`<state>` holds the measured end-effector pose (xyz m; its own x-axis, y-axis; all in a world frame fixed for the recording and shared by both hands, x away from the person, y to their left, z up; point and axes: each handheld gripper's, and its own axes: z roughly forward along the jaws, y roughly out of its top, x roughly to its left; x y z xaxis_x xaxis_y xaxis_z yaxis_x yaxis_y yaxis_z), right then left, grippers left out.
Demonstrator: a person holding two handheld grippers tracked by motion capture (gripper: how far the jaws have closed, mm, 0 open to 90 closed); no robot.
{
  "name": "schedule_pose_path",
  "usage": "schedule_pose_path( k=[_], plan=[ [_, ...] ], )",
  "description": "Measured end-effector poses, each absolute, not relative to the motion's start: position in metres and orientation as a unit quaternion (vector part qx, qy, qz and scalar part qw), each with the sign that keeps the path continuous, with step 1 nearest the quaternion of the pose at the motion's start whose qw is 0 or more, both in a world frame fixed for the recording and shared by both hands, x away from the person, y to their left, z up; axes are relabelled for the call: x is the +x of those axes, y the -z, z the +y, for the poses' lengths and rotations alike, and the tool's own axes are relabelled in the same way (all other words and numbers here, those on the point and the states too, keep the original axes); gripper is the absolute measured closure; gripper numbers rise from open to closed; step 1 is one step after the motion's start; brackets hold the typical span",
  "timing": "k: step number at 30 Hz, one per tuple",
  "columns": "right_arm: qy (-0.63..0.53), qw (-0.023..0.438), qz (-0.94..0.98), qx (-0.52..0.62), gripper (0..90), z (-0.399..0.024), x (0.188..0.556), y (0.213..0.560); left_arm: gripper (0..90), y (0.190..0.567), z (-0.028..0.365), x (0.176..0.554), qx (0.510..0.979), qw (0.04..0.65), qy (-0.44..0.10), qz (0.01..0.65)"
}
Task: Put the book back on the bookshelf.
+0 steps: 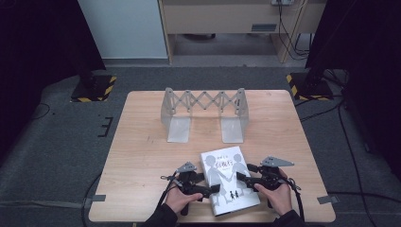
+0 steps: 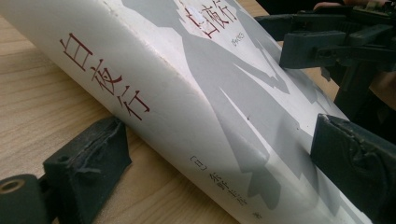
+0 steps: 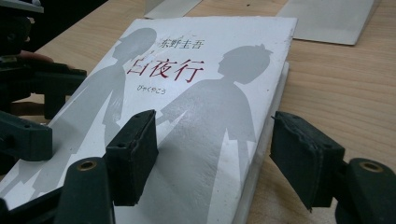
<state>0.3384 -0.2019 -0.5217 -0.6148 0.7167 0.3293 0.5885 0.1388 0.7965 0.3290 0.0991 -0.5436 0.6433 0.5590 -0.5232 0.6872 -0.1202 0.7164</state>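
Observation:
A white book (image 1: 227, 177) with grey silhouettes and red characters on its cover lies flat near the table's front edge. My left gripper (image 1: 215, 189) comes in from the book's left. It is shut on the spine edge (image 2: 187, 93): one pad (image 2: 88, 158) sits against the spine's lower edge at the table, the other pad (image 2: 350, 163) lies on the cover. My right gripper (image 1: 242, 177) is at the book's right edge and open. In the right gripper view (image 3: 218, 156) one pad (image 3: 133, 154) hovers over the cover, and the other pad (image 3: 303, 158) stands clear of the page edge over bare wood.
A grey metal expandable book rack (image 1: 204, 113) with two flat feet stands at the back middle of the wooden table (image 1: 142, 156). Each gripper is held in a hand at the front edge. Black stands with yellow-striped bases (image 1: 93, 87) sit on the floor beyond the table.

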Motion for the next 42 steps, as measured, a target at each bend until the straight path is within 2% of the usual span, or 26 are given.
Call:
schedule_pose_path(
  k=[14,25,27,28,34,37,42],
  plan=[
    [-0.502,0.037,0.742,0.443,29.7,-0.198,0.345,0.527,4.0,0.544,0.099,0.33,0.745,0.517,0.062,0.418],
    [-0.502,0.017,0.733,0.459,26.9,-0.193,0.35,0.529,7.4,0.544,0.099,0.332,0.738,0.518,0.06,0.428],
    [-0.503,0.02,0.732,0.459,29.5,-0.193,0.35,0.528,8.9,0.543,0.1,0.333,0.736,0.517,0.064,0.432],
    [-0.508,0.022,0.727,0.46,36.4,-0.194,0.351,0.527,9.4,0.543,0.101,0.333,0.737,0.516,0.067,0.432],
    [-0.508,0.022,0.728,0.459,38.0,-0.195,0.351,0.524,12.2,0.542,0.102,0.334,0.732,0.514,0.072,0.441],
    [-0.511,0.026,0.728,0.456,41.6,-0.195,0.351,0.523,12.4,0.541,0.103,0.334,0.735,0.513,0.071,0.439],
    [-0.525,0.029,0.719,0.455,46.0,-0.198,0.35,0.519,18.1,0.536,0.107,0.334,0.727,0.526,0.064,0.437]
  ],
)
